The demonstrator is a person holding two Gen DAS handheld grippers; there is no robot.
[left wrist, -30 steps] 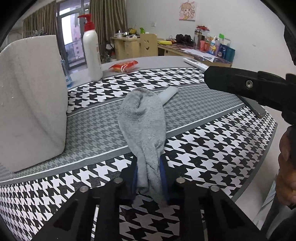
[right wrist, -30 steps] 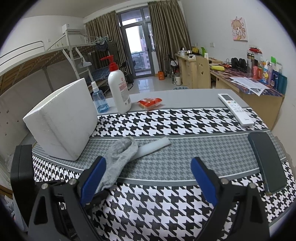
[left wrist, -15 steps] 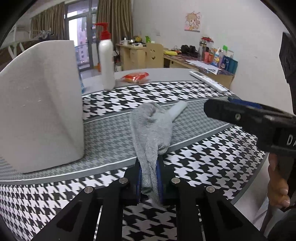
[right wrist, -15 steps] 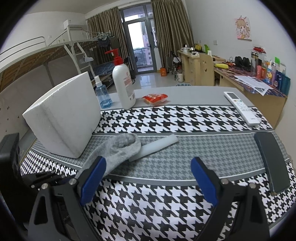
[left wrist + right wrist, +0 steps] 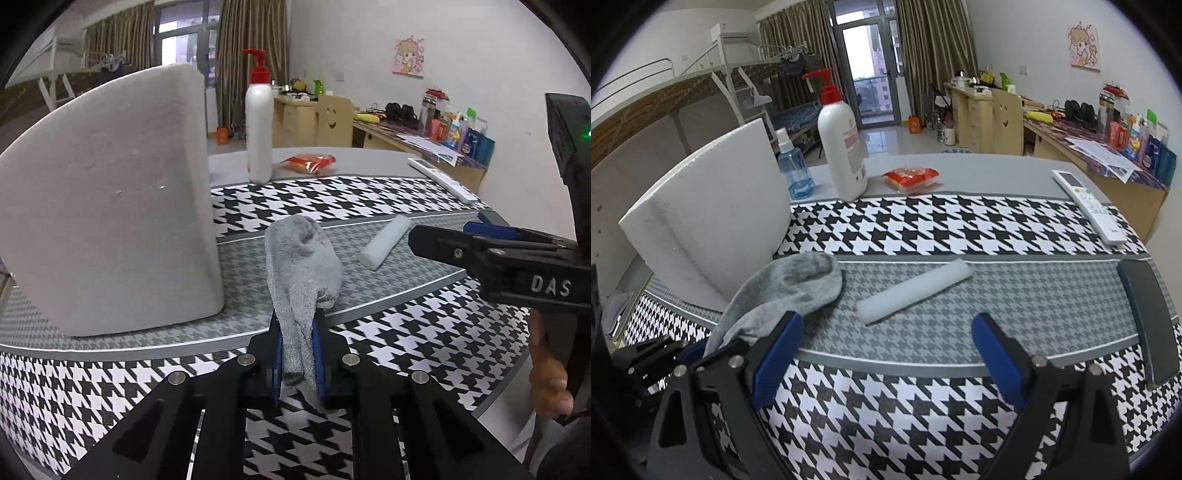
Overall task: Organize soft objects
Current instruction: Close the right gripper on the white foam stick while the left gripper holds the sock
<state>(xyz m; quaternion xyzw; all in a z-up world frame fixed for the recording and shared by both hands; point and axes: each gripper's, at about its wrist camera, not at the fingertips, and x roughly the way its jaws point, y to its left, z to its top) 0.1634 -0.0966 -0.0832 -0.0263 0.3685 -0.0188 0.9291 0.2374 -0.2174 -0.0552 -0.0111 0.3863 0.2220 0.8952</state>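
Surface: houndstooth cloth (image 5: 923,229) in black and white with a grey band across its middle, spread over a grey table (image 5: 979,166) in a room with a bunk bed and desks along the wall
Sock: grey sock (image 5: 301,266), its cuff end pinched between the blue pads, its toe end resting on the grey band just beside the big foam block; in the right wrist view the same sock (image 5: 790,291) trails from the band down to the left gripper at the table's near edge
Left gripper: left gripper (image 5: 300,363) closed narrow on the sock's end; the fabric is squeezed flat between the pads and hangs out below them
Foam stick: white foam stick (image 5: 914,291) lying flat on the grey band, apart from the sock, to its right
Right gripper: right gripper (image 5: 886,354) with jaws spread wide, nothing between them; it hovers near the table's front edge, the foam stick just ahead of its gap; a hand (image 5: 546,373) grips its handle
Foam block: large white foam block (image 5: 709,229) standing on edge at the left, tilted back; the sock's toe is close to its base
Behind: white pump bottle (image 5: 842,147) with a red top; blue spray bottle (image 5: 792,170) beside it; red snack packet (image 5: 910,177)
Right side: white remote (image 5: 1087,206); dark phone (image 5: 1148,317) lying flat near the edge
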